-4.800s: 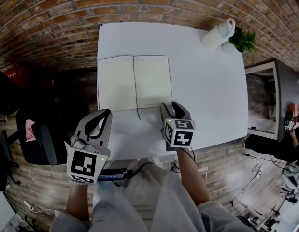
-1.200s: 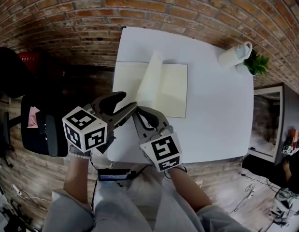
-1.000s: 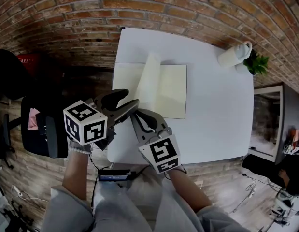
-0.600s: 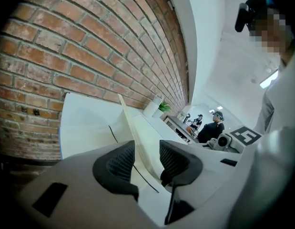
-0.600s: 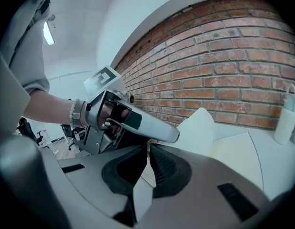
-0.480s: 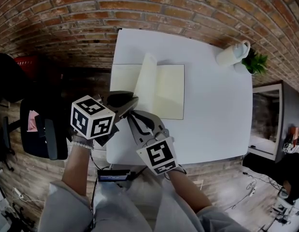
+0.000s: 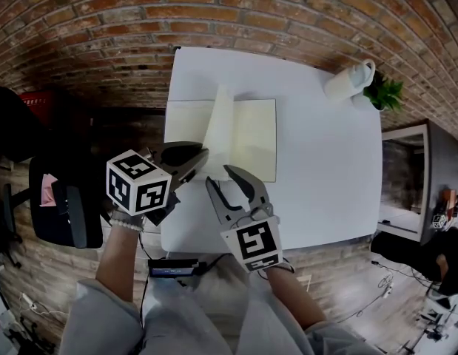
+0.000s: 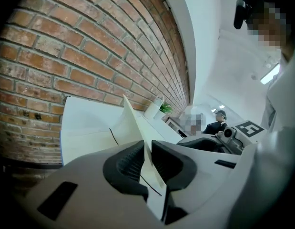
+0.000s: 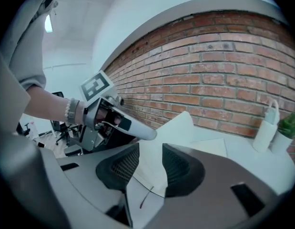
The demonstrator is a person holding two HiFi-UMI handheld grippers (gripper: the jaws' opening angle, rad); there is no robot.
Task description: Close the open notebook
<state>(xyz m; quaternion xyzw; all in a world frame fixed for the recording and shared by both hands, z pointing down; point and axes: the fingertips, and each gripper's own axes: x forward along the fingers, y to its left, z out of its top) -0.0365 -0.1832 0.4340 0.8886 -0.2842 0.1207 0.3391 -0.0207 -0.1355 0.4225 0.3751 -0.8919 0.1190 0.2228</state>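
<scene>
As the head view shows, the notebook [image 7: 251, 135] lies open on the table [image 7: 325, 161] with one page [image 7: 217, 124] lifted upright. The left gripper [image 7: 193, 157] holds its near corner, likely to fold it over.

In the left gripper view, the jaws have just been closing and now pinch that page.

In the right gripper view, the right gripper [image 9: 151, 163] has just been opening. Nothing is gripped between its jaws, apparently after handing the page over.

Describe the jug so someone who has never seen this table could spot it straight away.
Start at the white table against the brick wall and go to its far right corner, well away from the notebook. The jug stands there beside a small green plant. It is the only white thing with a looped handle.
</scene>
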